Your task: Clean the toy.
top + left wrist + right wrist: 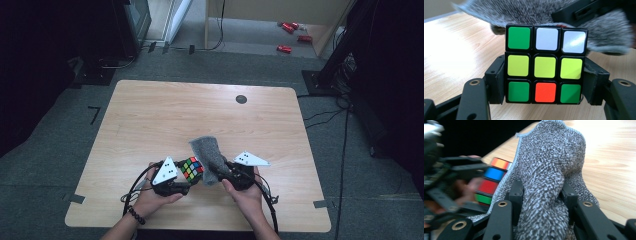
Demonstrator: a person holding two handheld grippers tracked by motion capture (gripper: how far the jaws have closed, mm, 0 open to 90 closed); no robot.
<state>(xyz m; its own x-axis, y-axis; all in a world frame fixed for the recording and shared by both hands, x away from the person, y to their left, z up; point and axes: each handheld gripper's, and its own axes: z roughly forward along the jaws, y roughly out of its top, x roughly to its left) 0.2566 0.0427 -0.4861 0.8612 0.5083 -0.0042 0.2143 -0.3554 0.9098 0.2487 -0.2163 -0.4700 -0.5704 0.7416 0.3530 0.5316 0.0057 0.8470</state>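
The left tool (186,186) is clamped on a puzzle cube (192,168). In the left gripper view, both pads press against opposite sides of the cube (546,67), gripping its lower two rows. The face toward that camera reads, top row: green, white, white; middle row: three yellow; bottom row: green, orange-red, green. No brand mark, label or printing can be read on any sticker of the cube.

The right tool (214,172) is clamped on a grey speckled cloth (207,150). In the right gripper view, the cloth (549,177) is bunched between the two pads and rises above them as a folded peak with a pale stitched hem along its left edge. No tag or writing is visible on the cloth.

Position: in the high view, the cube is held above the near centre of the wooden bench (150,115), between the two hands. The cloth stands just beside the cube on its right side and appears to touch it; in the left gripper view the cloth lies directly behind the cube's top row. In the right gripper view, the cube (491,181) shows orange, blue, red and green stickers just left of the cloth hem.

A dark round insert (241,99) sits in the far part of the bench.
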